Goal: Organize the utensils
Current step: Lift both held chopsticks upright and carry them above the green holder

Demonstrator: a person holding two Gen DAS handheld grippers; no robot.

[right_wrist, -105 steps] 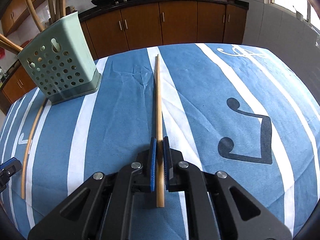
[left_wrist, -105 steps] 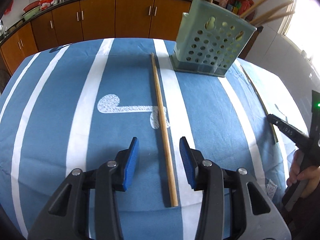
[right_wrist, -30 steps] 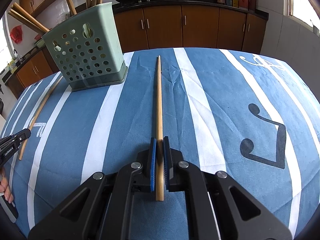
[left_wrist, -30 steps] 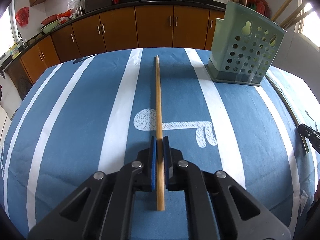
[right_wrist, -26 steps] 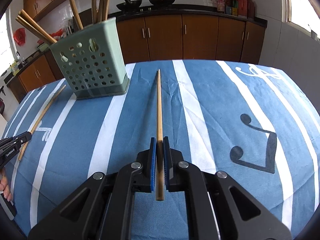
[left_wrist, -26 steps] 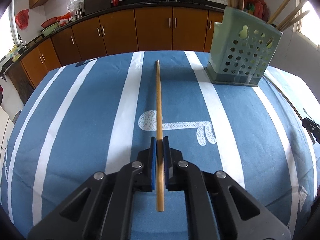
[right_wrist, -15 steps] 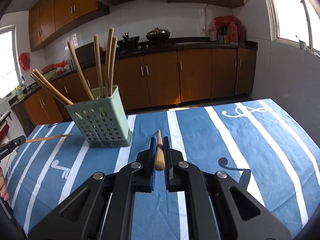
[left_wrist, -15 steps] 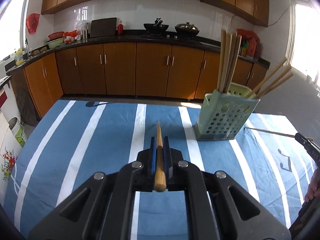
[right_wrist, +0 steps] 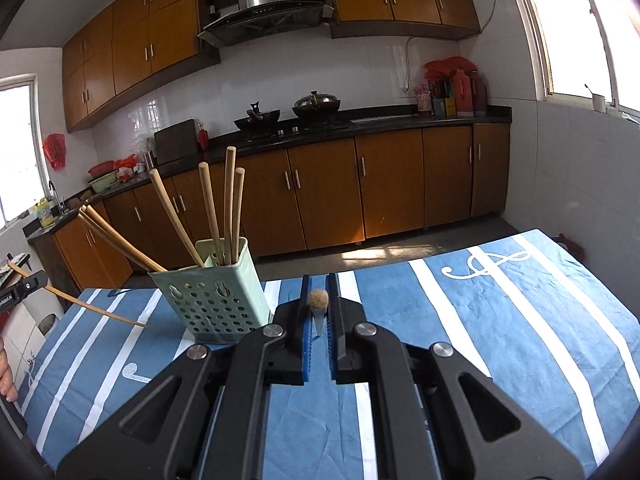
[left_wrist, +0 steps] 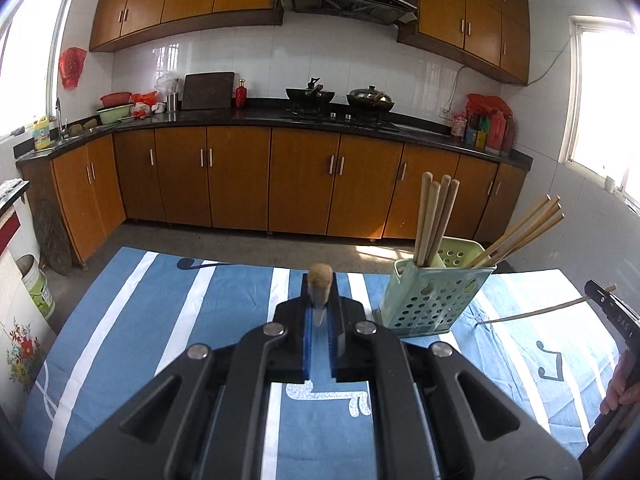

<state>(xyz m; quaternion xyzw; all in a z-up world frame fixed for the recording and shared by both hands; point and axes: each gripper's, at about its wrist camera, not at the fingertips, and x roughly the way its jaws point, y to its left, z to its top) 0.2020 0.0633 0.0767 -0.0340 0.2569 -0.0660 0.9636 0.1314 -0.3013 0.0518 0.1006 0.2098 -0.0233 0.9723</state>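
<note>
While each gripper is raised above the blue striped tablecloth (left_wrist: 224,300), both are clenched on a chopstick. At lower centre of the left wrist view, the left gripper (left_wrist: 319,320) pinches a wooden chopstick (left_wrist: 319,278) whose blunt end points straight at the camera. To the right of centre stands the green perforated holder (left_wrist: 430,300), upright on the cloth, with chopsticks leaning out of it. At the right edge, the right gripper (left_wrist: 600,294) holds a thin chopstick (left_wrist: 532,312) slanting down toward the holder's base. In the right wrist view, the right gripper (right_wrist: 319,312) likewise grips its chopstick end-on, the holder (right_wrist: 212,300) just left of centre.
</note>
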